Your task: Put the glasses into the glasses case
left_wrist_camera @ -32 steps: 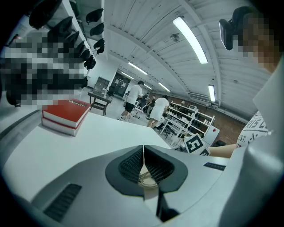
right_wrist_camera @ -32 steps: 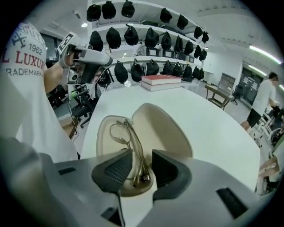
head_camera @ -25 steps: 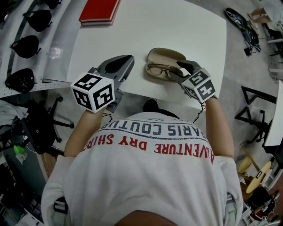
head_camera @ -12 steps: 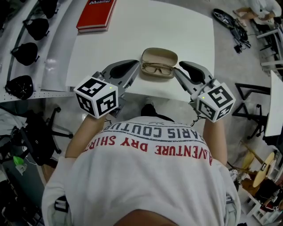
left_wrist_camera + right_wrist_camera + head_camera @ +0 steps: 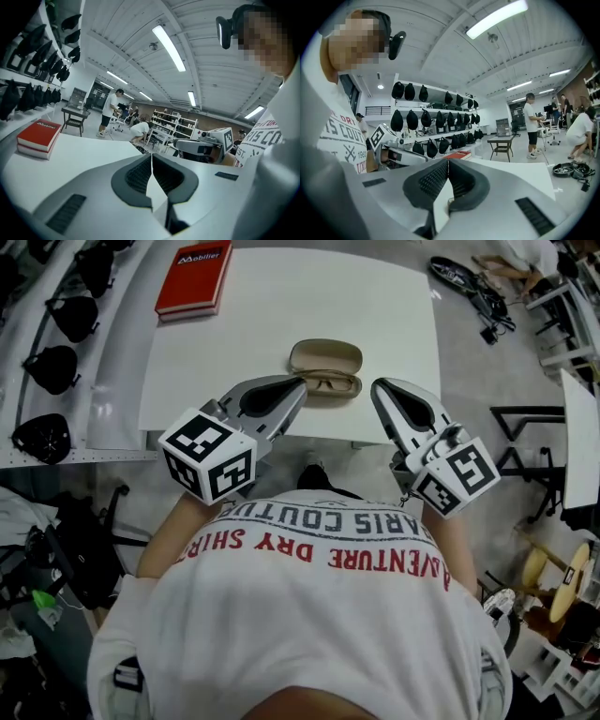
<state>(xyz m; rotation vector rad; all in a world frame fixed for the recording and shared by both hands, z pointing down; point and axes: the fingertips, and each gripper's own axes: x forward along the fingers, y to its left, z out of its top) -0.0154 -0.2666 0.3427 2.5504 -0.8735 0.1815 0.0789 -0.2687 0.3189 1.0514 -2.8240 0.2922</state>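
left tongs point(image 5: 296, 382), right tongs point(image 5: 378, 386) closed, empty; glasses point(image 5: 330, 383) inside open glasses case point(image 5: 325, 356).

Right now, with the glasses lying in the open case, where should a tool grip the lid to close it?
Probably the lid, at its free long rim, farthest from the person, near its middle. The lid lies open beyond the half holding the glasses, hinged between them, so that rim gives most leverage. Come from above, reaching over the glasses.

Tan case point(image 5: 325, 356) lies open near the front edge of the white table point(image 5: 281, 315); thin-rimmed glasses point(image 5: 330, 384) rest in its near half.
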